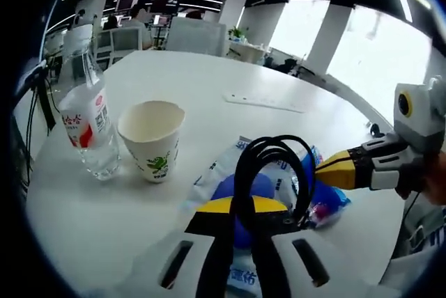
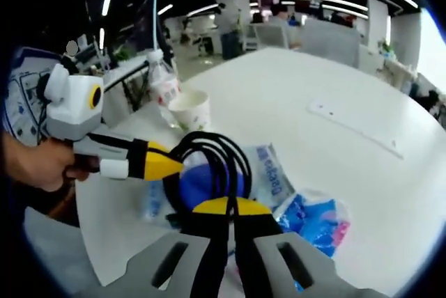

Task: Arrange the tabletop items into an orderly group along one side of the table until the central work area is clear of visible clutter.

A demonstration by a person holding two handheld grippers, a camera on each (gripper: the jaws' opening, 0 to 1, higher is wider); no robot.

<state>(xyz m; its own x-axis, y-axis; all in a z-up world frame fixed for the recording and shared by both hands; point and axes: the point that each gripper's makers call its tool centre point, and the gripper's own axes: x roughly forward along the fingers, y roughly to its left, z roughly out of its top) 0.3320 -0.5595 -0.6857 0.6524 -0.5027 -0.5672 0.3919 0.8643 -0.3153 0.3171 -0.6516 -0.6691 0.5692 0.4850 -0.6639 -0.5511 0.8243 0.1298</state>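
A coiled black cable (image 1: 273, 146) stands up as a loop above my left gripper (image 1: 237, 207), which is shut on its lower end. My right gripper (image 1: 324, 171) reaches in from the right, its yellow tip shut on the coil's right side. In the right gripper view the same cable (image 2: 212, 141) rises from my right gripper (image 2: 226, 207), and the left gripper (image 2: 171, 164) pinches its left side. Under the coil lie a blue rounded object (image 1: 261, 185) (image 2: 202, 183), a white printed packet (image 2: 273, 169) and a blue-pink packet (image 2: 315, 218).
A water bottle (image 1: 87, 120) and a paper cup (image 1: 153, 138) stand side by side near the table's left edge. A white power strip (image 1: 265, 99) lies farther back on the white table (image 1: 209, 75). A person's hand (image 2: 35, 162) holds the left gripper.
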